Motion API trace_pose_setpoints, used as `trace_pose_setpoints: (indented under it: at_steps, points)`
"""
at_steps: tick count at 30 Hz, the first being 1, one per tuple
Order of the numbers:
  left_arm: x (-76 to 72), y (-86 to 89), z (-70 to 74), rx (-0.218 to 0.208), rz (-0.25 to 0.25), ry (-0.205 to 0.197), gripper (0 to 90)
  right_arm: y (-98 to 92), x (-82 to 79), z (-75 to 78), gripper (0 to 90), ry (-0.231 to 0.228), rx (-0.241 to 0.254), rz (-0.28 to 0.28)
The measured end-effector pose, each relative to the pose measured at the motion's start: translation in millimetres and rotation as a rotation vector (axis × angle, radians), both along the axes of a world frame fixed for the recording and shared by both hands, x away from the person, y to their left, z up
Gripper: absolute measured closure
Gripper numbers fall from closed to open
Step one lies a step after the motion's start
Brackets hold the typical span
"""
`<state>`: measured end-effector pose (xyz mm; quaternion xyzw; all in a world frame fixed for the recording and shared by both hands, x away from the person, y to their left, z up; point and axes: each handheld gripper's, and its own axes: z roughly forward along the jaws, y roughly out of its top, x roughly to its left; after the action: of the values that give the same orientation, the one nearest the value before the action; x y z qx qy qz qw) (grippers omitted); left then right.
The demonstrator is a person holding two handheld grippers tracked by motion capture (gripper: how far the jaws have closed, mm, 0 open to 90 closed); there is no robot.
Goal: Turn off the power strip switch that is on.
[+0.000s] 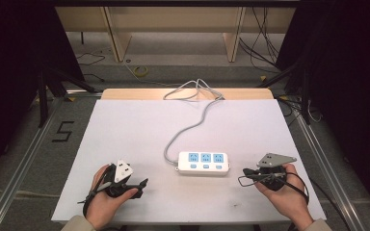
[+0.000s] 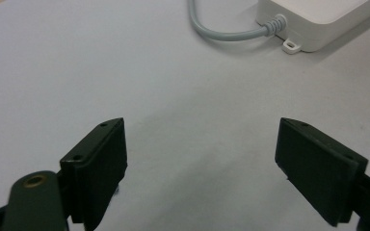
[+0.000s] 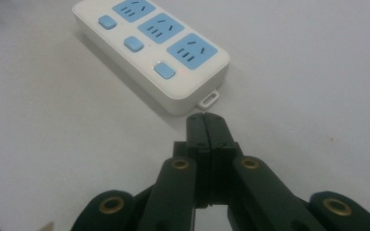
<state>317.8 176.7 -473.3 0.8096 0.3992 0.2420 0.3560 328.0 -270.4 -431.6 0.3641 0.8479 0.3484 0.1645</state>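
A white power strip (image 1: pixel 203 162) with three blue sockets and three blue buttons lies on the white table (image 1: pixel 139 130), its grey cable (image 1: pixel 188 126) running to the far edge. My left gripper (image 1: pixel 144 183) rests at the front left, held in a hand. Its jaws stand wide apart with bare table between them (image 2: pixel 200 159), and the strip's cable end (image 2: pixel 313 24) lies ahead. My right gripper (image 1: pixel 245 172) sits at the front right, pointing at the strip's right end. Its jaws are pressed together with nothing between them (image 3: pixel 205 120), just short of the strip (image 3: pixel 159 53).
Wooden table legs (image 1: pixel 118 33) and loose cables (image 1: pixel 265 43) are on the floor beyond the far edge. A "5" mark (image 1: pixel 63 131) sits on the floor to the left. Metal rails (image 1: pixel 26 154) run along both sides.
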Motion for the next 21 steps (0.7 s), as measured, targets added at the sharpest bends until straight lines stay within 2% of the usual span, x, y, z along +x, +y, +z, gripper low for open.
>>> trace_pose_setpoints:
  at_steps: [21]
  points:
    - [0.0,-0.1,0.3,0.005,-0.001,0.000,18.7,6.1,8.3,9.0,90.0,0.042,-0.035,0.014]
